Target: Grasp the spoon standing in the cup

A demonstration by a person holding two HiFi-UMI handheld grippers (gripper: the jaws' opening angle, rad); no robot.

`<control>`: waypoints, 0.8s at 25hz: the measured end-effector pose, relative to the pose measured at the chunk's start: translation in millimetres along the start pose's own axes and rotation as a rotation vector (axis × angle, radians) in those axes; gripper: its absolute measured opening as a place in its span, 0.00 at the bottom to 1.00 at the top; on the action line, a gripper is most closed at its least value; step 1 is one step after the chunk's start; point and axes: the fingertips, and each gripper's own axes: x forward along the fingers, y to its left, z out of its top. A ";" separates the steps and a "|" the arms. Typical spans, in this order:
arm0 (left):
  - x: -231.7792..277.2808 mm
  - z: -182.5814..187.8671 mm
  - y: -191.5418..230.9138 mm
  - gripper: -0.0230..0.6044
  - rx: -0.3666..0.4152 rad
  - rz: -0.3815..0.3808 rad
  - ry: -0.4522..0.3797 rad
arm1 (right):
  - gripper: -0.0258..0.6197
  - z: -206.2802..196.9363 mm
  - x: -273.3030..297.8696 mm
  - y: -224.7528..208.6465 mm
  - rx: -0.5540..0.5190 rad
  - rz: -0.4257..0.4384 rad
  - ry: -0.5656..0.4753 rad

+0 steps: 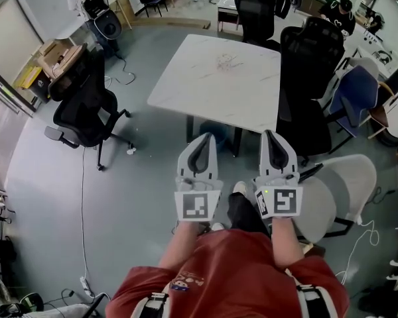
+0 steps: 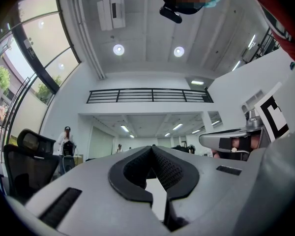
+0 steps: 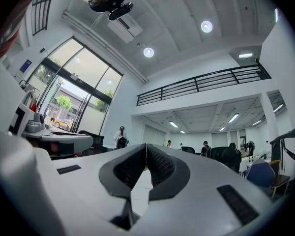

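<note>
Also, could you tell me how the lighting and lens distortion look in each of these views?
Head view: soft even light, edges bowed, the white table slightly washed out. Left gripper view: fisheye circle with black corners, round ceiling lights glaring. Right gripper view: same fisheye bend, tall windows very bright.

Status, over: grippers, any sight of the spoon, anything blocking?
Left gripper shut, empty; right gripper shut, empty. No spoon or cup in view. White table ahead, black chair at its right.

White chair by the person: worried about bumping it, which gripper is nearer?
Right. The right gripper is just left of the white chair; the left gripper is farther left, beyond the right one.
</note>
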 end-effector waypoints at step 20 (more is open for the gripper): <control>117.3 -42.2 -16.3 0.05 0.045 -0.001 0.037 | 0.06 -44.8 90.7 -82.1 0.076 0.009 -0.018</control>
